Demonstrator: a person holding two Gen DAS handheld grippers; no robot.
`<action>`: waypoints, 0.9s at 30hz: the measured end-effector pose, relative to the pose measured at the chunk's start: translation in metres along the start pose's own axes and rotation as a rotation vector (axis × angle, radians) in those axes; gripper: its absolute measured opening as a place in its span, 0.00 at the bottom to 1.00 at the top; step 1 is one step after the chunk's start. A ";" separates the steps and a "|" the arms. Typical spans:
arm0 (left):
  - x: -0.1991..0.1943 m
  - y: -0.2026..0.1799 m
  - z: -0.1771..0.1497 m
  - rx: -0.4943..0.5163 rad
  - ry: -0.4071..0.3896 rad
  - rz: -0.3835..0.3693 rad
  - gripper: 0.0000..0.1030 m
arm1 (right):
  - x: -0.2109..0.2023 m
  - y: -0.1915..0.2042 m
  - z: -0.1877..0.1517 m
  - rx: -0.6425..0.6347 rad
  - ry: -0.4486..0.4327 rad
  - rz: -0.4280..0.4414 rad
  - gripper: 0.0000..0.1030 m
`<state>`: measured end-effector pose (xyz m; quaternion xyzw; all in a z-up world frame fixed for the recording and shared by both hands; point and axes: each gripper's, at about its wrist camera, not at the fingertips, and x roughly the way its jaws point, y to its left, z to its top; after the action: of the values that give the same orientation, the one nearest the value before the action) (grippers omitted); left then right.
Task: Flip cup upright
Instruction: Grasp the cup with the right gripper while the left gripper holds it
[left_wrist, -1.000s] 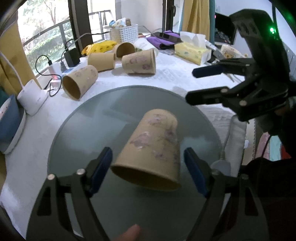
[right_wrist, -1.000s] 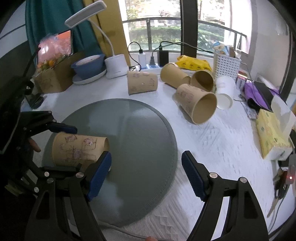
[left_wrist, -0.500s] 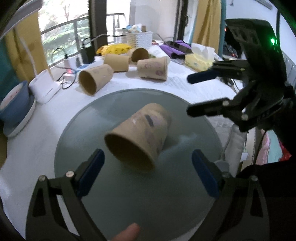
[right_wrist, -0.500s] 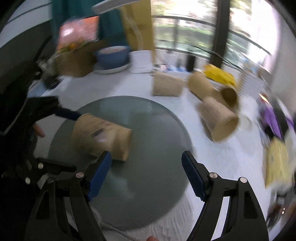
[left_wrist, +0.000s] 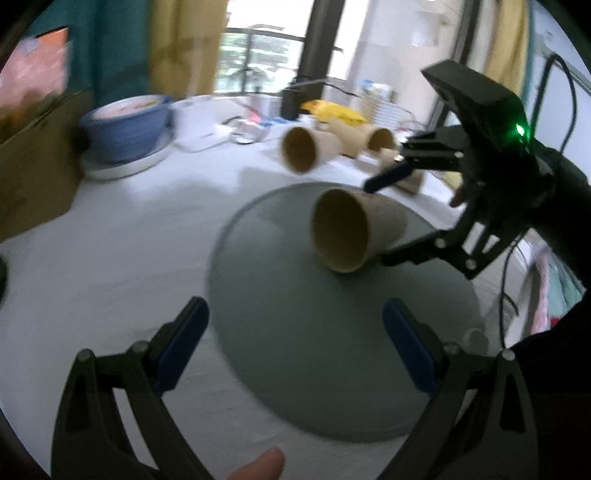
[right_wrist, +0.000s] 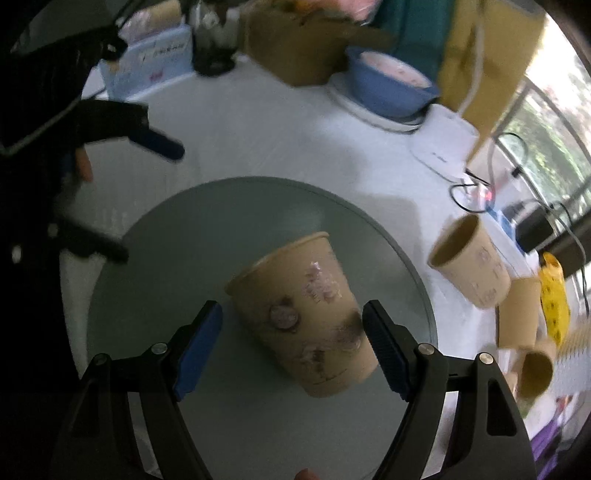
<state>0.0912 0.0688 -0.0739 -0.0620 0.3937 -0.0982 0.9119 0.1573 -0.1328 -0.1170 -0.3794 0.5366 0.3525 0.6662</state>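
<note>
A tan paper cup (right_wrist: 303, 314) with pink prints lies on its side on the round grey mat (right_wrist: 177, 258), its mouth toward the left gripper. My right gripper (right_wrist: 293, 343) is open with the cup's base end between its blue pads; contact is not clear. In the left wrist view the cup (left_wrist: 351, 230) shows its open mouth, and the right gripper (left_wrist: 380, 218) straddles its far end. My left gripper (left_wrist: 295, 343) is open and empty, back from the cup over the mat's (left_wrist: 295, 350) near edge.
Several more tan cups (right_wrist: 469, 266) lie on the white tablecloth beyond the mat, also in the left wrist view (left_wrist: 303, 149). A blue bowl (left_wrist: 125, 129) on a plate, a cardboard box (left_wrist: 33, 166), a white lamp base (right_wrist: 439, 147) and cables stand at the back.
My left gripper has let the cup go and drawn back to the left. My right gripper has swung round and come in over the cup's base end. The cup now lies flat.
</note>
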 end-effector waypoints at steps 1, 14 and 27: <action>-0.001 0.007 -0.002 -0.016 -0.002 0.018 0.93 | 0.003 0.001 0.002 -0.011 0.017 -0.003 0.78; -0.003 0.048 -0.020 -0.126 -0.028 0.051 0.93 | 0.047 0.005 0.043 -0.116 0.259 -0.027 0.78; -0.005 0.051 -0.028 -0.143 -0.042 0.014 0.93 | 0.057 -0.005 0.048 -0.137 0.322 -0.074 0.71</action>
<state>0.0744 0.1181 -0.0991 -0.1262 0.3811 -0.0619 0.9138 0.1931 -0.0892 -0.1661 -0.4949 0.5967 0.2980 0.5570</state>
